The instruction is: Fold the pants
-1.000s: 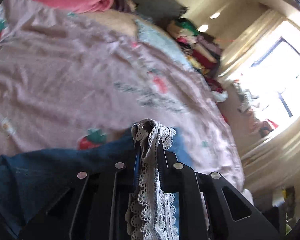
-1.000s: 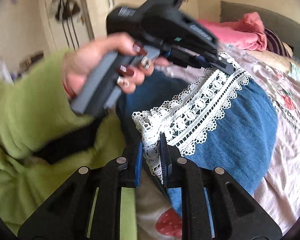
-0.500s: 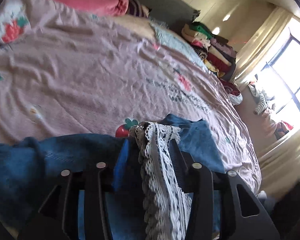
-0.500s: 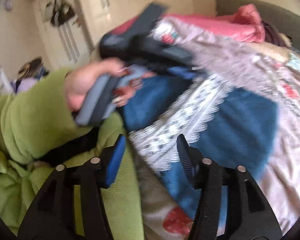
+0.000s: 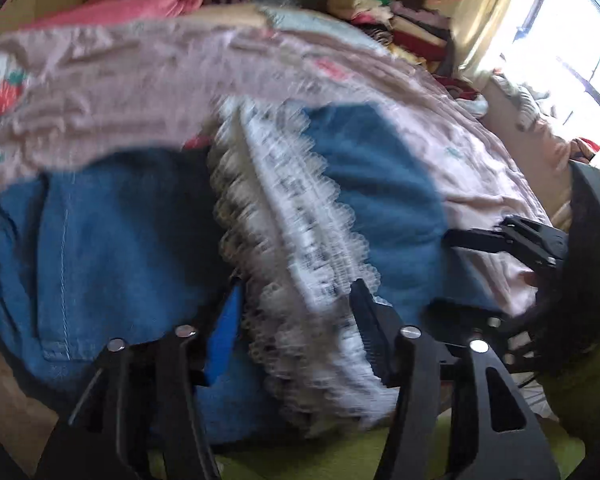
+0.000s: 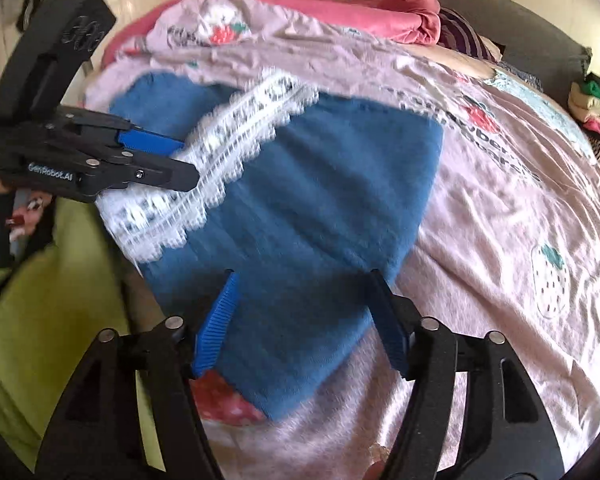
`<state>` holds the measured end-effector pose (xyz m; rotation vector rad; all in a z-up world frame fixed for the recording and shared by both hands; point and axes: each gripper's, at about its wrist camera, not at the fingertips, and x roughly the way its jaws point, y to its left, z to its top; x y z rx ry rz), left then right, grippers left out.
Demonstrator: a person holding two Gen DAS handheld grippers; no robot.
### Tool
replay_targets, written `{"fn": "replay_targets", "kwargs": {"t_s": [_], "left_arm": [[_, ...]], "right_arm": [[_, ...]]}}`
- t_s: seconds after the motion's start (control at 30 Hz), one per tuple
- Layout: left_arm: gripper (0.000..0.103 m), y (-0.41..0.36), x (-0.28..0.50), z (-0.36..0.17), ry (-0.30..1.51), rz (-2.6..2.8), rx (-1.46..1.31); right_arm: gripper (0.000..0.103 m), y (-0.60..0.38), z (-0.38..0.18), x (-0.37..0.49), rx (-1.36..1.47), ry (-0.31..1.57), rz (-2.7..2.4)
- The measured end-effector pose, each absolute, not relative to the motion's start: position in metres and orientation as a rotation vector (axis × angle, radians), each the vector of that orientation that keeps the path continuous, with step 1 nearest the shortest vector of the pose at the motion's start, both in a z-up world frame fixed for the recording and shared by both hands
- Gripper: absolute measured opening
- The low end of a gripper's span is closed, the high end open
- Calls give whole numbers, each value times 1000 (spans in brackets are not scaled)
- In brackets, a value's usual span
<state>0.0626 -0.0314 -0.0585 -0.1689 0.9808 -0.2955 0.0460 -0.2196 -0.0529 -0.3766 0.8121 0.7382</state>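
Observation:
Blue denim pants (image 6: 320, 184) with a white lace trim (image 6: 236, 132) lie folded over on the pink strawberry bedspread (image 6: 500, 220). My right gripper (image 6: 302, 312) hovers over the near edge of the denim; its jaws are opening and touch no cloth. In the left wrist view the pants (image 5: 100, 240) fill the foreground. The lace trim (image 5: 296, 216) runs loosely between the spread fingers of my left gripper (image 5: 296, 320), whose jaws are opening too. The left gripper (image 6: 184, 158) shows at the lace's left end, and the right gripper (image 5: 448, 272) shows at the right edge.
A pink blanket (image 6: 380, 12) and a dark headboard lie at the bed's far end. Stacked clothes (image 5: 400, 20) stand beside the bed near a bright window (image 5: 560, 40). A person's green sleeve (image 6: 40, 320) fills the lower left by the bed edge.
Both grippers were shut on the lace trim and have since opened and let it go. The pants have dropped onto the bed, and both hands have sunk toward them.

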Motion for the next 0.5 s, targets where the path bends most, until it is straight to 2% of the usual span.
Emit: {"fn": "replay_targets", "kwargs": {"t_s": [0.2, 0.27, 0.3, 0.43, 0.5], "left_arm": [[56, -26, 61, -57, 974, -301, -186], [66, -23, 59, -54, 969, -291, -199], [72, -23, 58, -51, 962, -276, -197], [77, -15, 50, -37, 936, -241, -200], [83, -9, 47, -30, 922, -227, -206]], "right_arm": [[61, -225, -58, 52, -309, 838, 745], [64, -225, -54, 49, -315, 833, 750], [68, -225, -53, 50, -303, 838, 757], [72, -232, -45, 51, -231, 846, 758], [74, -233, -42, 52, -229, 841, 745]]}}
